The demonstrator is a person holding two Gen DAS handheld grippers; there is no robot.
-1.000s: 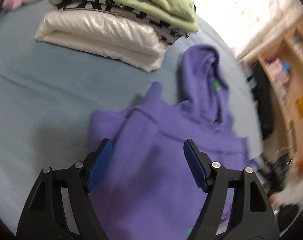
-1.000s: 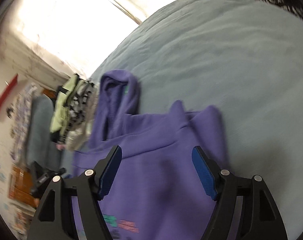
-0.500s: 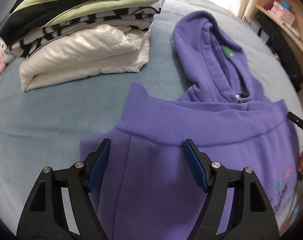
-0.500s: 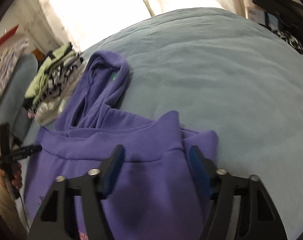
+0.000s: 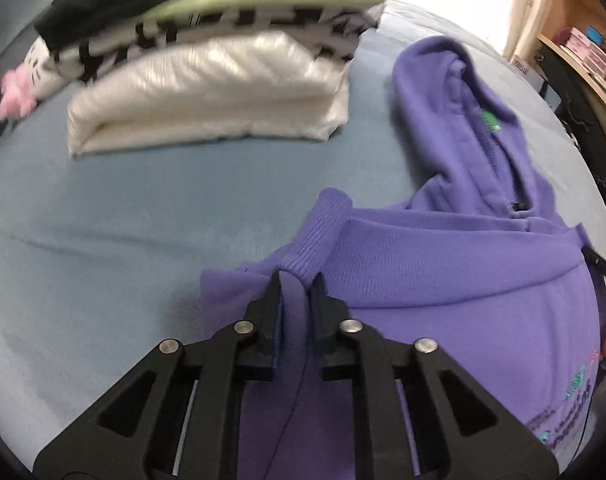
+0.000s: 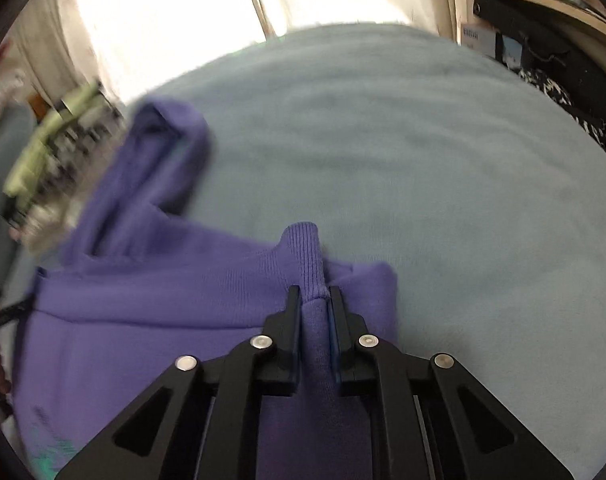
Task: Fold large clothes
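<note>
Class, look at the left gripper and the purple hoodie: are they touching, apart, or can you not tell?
Touching. In the left wrist view the left gripper is closing, with a pinched fold of the purple hoodie pressed between its pads.

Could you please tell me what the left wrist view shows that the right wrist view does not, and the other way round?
Only the left wrist view shows sharply the stack of folded clothes, the pink and white soft toy, the green label inside the hood, and the left gripper closing on bunched purple fabric.

Only the right wrist view shows the bright curtain, the wide bare stretch of blue bedcover, and the right gripper closing on a ribbed cuff.

Both show the purple hoodie lying on the bed.
</note>
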